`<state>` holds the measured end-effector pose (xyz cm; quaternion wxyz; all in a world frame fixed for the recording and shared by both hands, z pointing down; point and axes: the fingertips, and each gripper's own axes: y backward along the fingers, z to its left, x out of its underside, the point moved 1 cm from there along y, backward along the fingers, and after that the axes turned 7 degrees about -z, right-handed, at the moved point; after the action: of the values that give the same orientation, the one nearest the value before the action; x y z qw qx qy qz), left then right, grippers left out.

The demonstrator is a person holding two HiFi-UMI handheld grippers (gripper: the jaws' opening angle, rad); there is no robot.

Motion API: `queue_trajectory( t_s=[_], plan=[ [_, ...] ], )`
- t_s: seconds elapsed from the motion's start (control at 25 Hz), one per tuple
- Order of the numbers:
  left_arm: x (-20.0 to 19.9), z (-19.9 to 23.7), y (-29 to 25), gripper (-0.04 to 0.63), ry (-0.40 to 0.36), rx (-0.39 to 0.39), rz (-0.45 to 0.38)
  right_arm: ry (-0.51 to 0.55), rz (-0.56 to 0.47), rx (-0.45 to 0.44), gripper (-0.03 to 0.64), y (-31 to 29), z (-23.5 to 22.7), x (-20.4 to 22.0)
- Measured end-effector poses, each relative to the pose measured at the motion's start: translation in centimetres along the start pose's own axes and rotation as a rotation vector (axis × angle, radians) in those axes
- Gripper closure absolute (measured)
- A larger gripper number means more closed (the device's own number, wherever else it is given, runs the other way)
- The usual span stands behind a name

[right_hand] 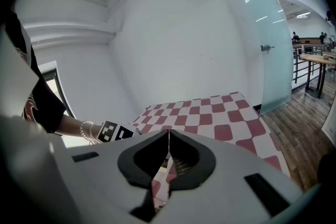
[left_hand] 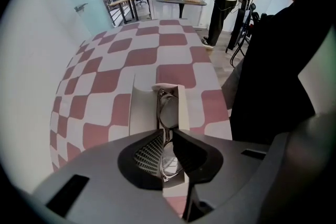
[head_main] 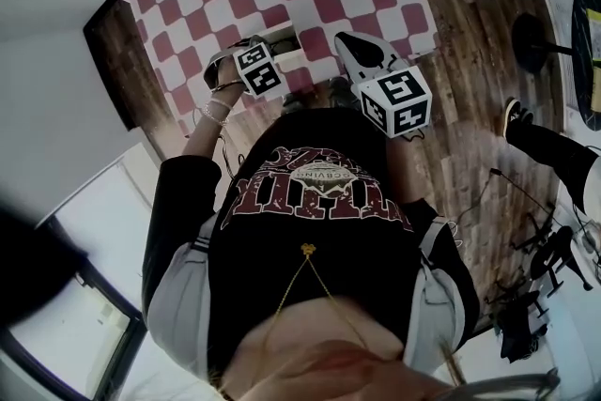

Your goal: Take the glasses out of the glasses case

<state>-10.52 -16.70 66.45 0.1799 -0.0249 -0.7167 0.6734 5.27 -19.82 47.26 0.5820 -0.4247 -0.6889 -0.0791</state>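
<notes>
Left gripper (left_hand: 165, 132) jaws are clenched on the glasses (left_hand: 169, 112), held edge-on at the open white case (left_hand: 140, 113). Right gripper (right_hand: 168, 135), near the case, has its jaws pressed together on nothing.

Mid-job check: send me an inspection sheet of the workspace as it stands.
Surface: checkered tablecloth, lying flat.
Job's things: glasses on edge, still partly in the white case.
Clutter: nothing seen.
Grippers: left claw shut on the glasses; right claw shut, nothing made out in it.
Cables: none on the table; some on the floor by the stands.
Surroundings: wood floor; a bystander close to the table.
</notes>
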Motion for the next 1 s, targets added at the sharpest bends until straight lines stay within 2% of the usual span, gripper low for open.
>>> queue_trajectory(
  t_s=[0.16,0.44,1.0],
  plan=[
    [0.0,-0.1,-0.3,0.538,-0.022,0.035,0.075,-0.010,0.000,0.005,0.595,0.1,-0.5,0.2],
    [0.0,0.0,-0.5,0.551,0.020,0.093,0.140,-0.017,0.001,-0.001,0.595,0.2,-1.2,0.4],
    [-0.2,0.1,0.4,0.568,0.086,0.035,0.064,0.006,0.011,-0.025,0.595,0.1,-1.4,0.3]
  ],
)
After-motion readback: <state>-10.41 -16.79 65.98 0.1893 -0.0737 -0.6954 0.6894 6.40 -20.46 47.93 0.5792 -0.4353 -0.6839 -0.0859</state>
